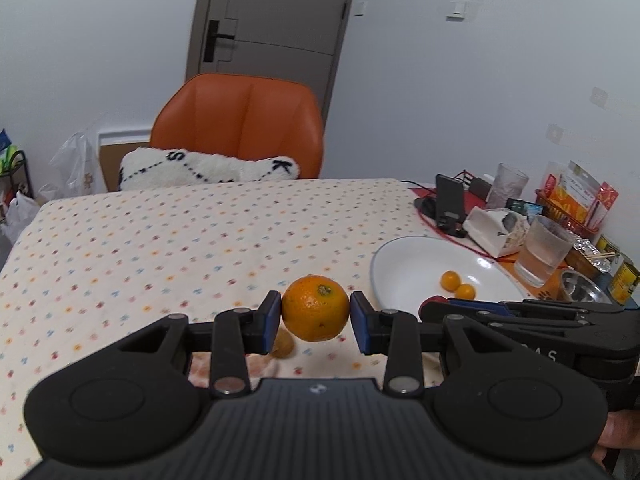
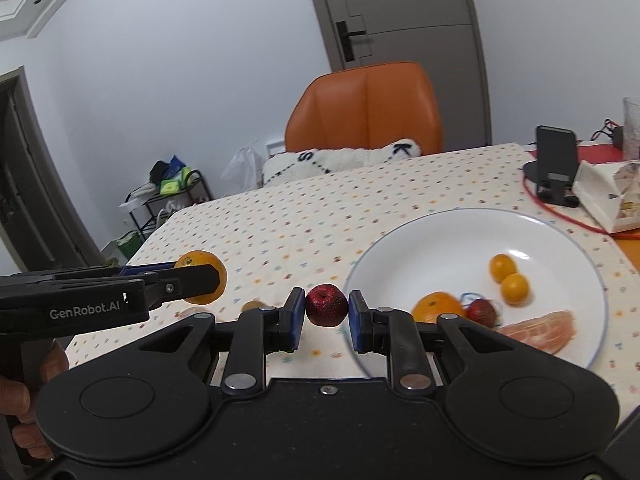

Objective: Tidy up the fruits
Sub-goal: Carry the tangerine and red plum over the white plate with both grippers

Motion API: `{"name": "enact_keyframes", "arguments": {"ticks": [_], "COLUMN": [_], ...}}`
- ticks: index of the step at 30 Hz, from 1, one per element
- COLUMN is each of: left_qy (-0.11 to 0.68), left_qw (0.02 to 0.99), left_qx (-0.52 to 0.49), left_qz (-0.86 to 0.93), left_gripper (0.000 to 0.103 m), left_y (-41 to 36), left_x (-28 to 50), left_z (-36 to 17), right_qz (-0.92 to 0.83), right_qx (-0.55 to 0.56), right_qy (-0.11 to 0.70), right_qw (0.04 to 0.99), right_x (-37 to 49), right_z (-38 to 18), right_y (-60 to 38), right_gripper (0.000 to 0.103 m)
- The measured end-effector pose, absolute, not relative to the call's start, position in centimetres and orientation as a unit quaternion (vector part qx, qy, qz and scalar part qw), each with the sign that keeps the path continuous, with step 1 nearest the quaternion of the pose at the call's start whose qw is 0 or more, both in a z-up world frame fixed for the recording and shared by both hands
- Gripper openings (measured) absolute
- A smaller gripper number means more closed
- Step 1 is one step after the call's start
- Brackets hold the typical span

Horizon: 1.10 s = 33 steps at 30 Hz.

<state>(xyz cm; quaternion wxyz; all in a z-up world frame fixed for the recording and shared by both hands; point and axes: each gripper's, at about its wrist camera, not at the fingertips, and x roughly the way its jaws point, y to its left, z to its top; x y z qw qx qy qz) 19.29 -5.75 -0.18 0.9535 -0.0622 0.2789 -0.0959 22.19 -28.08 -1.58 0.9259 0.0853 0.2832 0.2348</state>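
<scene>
Above the dotted bench (image 1: 160, 240), left gripper (image 1: 316, 314) fingers pinch a mandarin (image 1: 315, 309); a small brownish fruit (image 1: 283, 345) beneath is half hidden. Right gripper (image 2: 327, 312) fingers pinch a dark red fruit (image 2: 326, 305) just beside the white plate (image 2: 420, 240); another red fruit (image 2: 481, 312) there is blurred.

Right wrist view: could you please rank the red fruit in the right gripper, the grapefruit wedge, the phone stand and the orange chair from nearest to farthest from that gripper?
1. Red fruit: held between the right gripper's pads.
2. Grapefruit wedge: on the white plate, to the right.
3. Phone stand: beyond the plate, far right on the table.
4. Orange chair: behind the table's far edge.
</scene>
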Motion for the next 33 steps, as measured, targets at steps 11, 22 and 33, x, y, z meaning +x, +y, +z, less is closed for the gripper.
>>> {"name": "enact_keyframes", "arguments": {"ticks": [11,22,33], "left_qy": [0.279,0.292,0.313], "left_qw": [0.95,0.944,0.936], "left_qx": [-0.059,-0.056,-0.051], "left_qz": [-0.123,-0.141,-0.153], "left_gripper": [0.036,0.036,0.037], "left_y": [-8.9,-11.6,-14.1], "left_x": [20.7,22.3,24.2], "left_z": [-0.3,-1.2,-2.5], "right_qz": [0.202,0.167,0.139], "right_qx": [0.094,0.104,0.108], "right_qy": [0.276,0.277,0.282], "right_qw": [0.935,0.94,0.943], "right_x": [22.5,22.6,23.0], "right_z": [-1.7,-2.5,-3.4], "right_y": [-31.1,-34.0,-36.4], "right_gripper": [0.022,0.022,0.022]}}
